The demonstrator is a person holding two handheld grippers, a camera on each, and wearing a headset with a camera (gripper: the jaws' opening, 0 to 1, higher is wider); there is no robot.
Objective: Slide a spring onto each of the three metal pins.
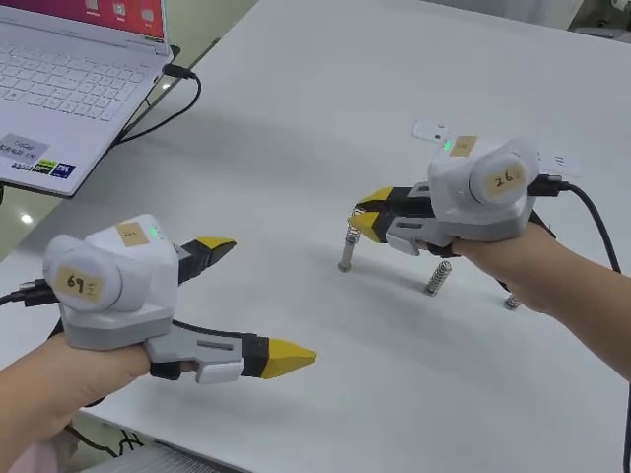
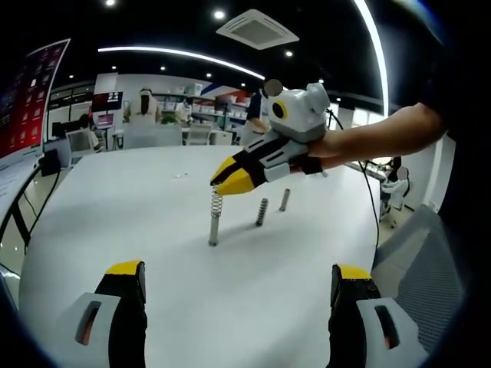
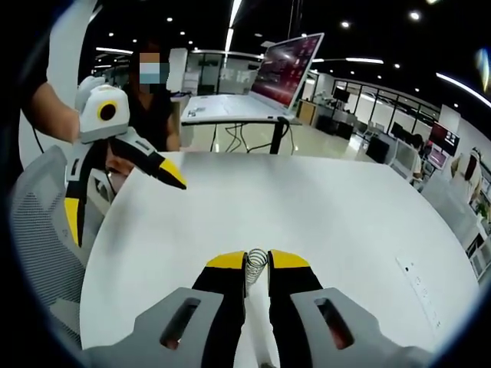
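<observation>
Spring point(image 3: 257, 264) — between right gripper point(image 1: 368, 212) jaws, on pin point(image 1: 347, 260).

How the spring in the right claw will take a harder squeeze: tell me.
Probably squashes: the spring is an open wire coil pinched in the right claw. Likely light: thin wire. Its slim pin may tip if pushed sideways.

White workbench point(image 1: 325, 89) — laptop point(image 1: 69, 74) — office behind.
</observation>
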